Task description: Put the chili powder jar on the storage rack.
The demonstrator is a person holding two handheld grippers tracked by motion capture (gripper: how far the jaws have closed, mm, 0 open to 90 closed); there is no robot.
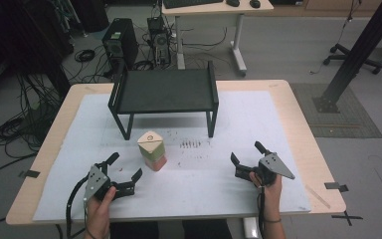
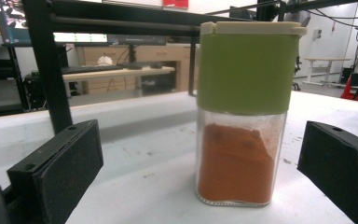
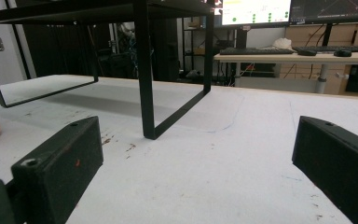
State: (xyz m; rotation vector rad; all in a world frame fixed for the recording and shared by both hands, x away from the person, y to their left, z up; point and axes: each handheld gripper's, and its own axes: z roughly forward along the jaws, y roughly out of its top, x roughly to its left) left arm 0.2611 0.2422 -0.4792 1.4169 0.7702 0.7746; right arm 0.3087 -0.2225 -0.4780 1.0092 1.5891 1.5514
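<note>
A wooden table [image 1: 298, 124] carries a white sheet [image 1: 258, 124] that covers most of its top; the sheet has small dark and reddish stains near the middle. At the far part of the sheet stands a low black metal shelf [image 1: 165, 91] on thin legs. Around the table the floor is grey, with many black cables [image 1: 17, 129] at the left, a computer tower [image 1: 120, 44] behind, a second desk [image 1: 218, 9] with a keyboard, and a black slanted post [image 1: 358, 50] at the right.

A spice jar [image 1: 152, 151] stands upright on the sheet, just in front of the shelf and a little left of the middle. It has a cream lid, a green upper part and a clear base with orange powder (about half of the clear part is filled).

The left hand [image 1: 99, 206] holds the left gripper [image 1: 125, 170] low over the sheet, pointing to the jar. Its jaws are wide apart and hold nothing; in the left gripper view the jar stands between them, a little ahead, touching neither.

The right hand [image 1: 271, 186] holds the right gripper [image 1: 247, 153] well apart from the jar, at the right side of the sheet. Its jaws are also spread wide, with nothing held, and they look toward a leg of the shelf.
</note>
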